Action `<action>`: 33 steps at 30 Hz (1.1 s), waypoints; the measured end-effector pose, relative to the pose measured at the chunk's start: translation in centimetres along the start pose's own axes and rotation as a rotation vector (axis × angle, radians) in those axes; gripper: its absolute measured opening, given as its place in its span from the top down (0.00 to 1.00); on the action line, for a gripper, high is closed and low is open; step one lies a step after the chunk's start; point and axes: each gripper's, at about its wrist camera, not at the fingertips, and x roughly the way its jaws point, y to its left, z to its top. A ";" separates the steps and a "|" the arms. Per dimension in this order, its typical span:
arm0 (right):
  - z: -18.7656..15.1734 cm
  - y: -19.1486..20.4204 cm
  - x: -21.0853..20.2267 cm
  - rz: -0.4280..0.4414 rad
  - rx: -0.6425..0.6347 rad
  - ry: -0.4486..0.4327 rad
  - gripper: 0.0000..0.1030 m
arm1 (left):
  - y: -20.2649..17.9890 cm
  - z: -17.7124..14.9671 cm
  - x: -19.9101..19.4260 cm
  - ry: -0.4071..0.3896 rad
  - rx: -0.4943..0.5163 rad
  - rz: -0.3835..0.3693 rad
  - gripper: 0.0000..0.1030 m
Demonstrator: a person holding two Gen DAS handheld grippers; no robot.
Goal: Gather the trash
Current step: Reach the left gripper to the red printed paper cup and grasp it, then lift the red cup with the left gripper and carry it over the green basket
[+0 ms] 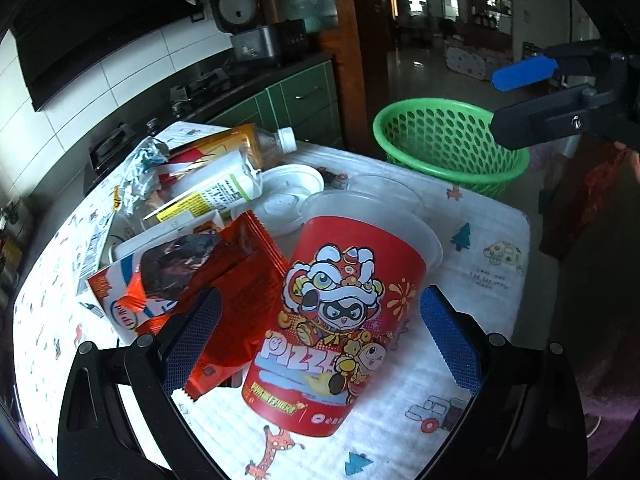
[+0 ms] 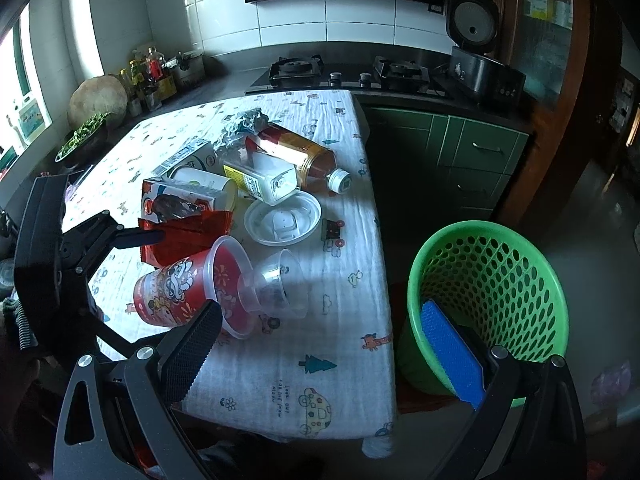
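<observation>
The left hand-held gripper (image 1: 320,344) is hanging with its jaws spread wide on either side of a red pizza-print cup (image 1: 332,320), which is lying on its side on the bench (image 1: 492,248); neither pad is visibly touching it. The cup's base is pointing toward the left wrist camera, and its rim, at 12 o'clock, is partly merging with a clear plastic cup (image 2: 276,284) lying mouth to mouth against it. A red foil wrapper (image 1: 236,292) is sitting just at 9 o'clock of the red cup, its lower edge hidden behind the left pad. Beyond it, toward 11 o'clock, a heap of trash is overlapping: a carton (image 1: 128,292), a white bottle (image 1: 216,192), an amber tea bottle (image 1: 256,140) with a white cap, crumpled foil (image 1: 140,172) and a white plastic lid (image 1: 288,196). Much of the carton's print is too blurred to read.

The right hand-held gripper (image 2: 324,356) is also spread open, holding nothing, hovering off the bench's edge. Its blue pad is covering part of the green mesh basket (image 2: 500,272), which is standing on the floor at 3 o'clock of the bench; the basket's bottom is cut off from sight.
</observation>
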 end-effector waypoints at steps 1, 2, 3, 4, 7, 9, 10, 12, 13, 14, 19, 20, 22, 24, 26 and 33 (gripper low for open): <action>0.0 0.0 0.0 -0.001 0.000 0.001 0.06 | -0.1 0.0 0.2 0.004 0.006 -0.002 0.06; 0.0 0.0 0.1 -0.001 0.000 0.002 0.06 | -0.2 0.0 0.4 0.008 0.011 -0.004 0.06; 0.0 -0.1 0.1 -0.001 0.001 0.005 0.06 | -0.3 -0.1 0.5 0.012 0.015 -0.003 0.06; 0.0 -0.2 0.1 -0.002 0.001 0.007 0.06 | -0.4 -0.1 0.7 0.015 0.021 0.000 0.06; 0.0 -0.2 0.2 -0.002 0.003 0.008 0.06 | -0.4 -0.2 1.2 0.024 0.026 -0.003 0.06; 0.0 -0.2 0.2 -0.002 0.002 0.008 0.06 | -0.6 -0.3 1.4 0.027 0.037 0.000 0.06; 0.0 -0.2 0.2 -0.002 0.002 0.009 0.06 | -0.6 -0.2 1.6 0.029 0.042 0.001 0.06; 0.0 -0.2 0.3 -0.001 -0.001 0.013 0.06 | -0.8 -0.2 1.8 0.028 0.046 0.002 0.10; -0.1 -0.1 0.4 -0.001 -0.002 0.015 0.06 | -0.8 -0.1 1.9 0.028 0.043 -0.001 0.13; -0.1 -0.1 0.4 0.000 -0.003 0.017 0.06 | -0.8 -0.1 2.0 0.028 0.040 -0.005 0.15; -0.2 0.1 0.5 0.007 -0.006 0.019 0.06 | -1.0 -0.5 1.9 0.020 0.034 -0.002 0.24; -0.2 0.1 0.5 0.008 -0.007 0.020 0.06 | -1.0 -0.5 1.8 0.018 0.031 -0.003 0.24; -0.3 0.2 0.6 0.011 -0.007 0.021 0.06 | -1.0 -0.7 1.5 0.015 0.022 0.000 0.27; -0.3 0.3 0.8 0.018 -0.005 0.025 0.07 | -1.0 -0.8 1.1 0.013 0.014 0.010 0.28; -0.4 0.3 0.9 0.023 -0.005 0.025 0.07 | -0.8 -1.0 0.7 0.009 -0.007 0.011 0.28; -0.1 0.8 1.8 0.054 -0.009 0.030 0.07 | -0.1 -2.1 -1.8 -0.014 -0.076 0.047 0.29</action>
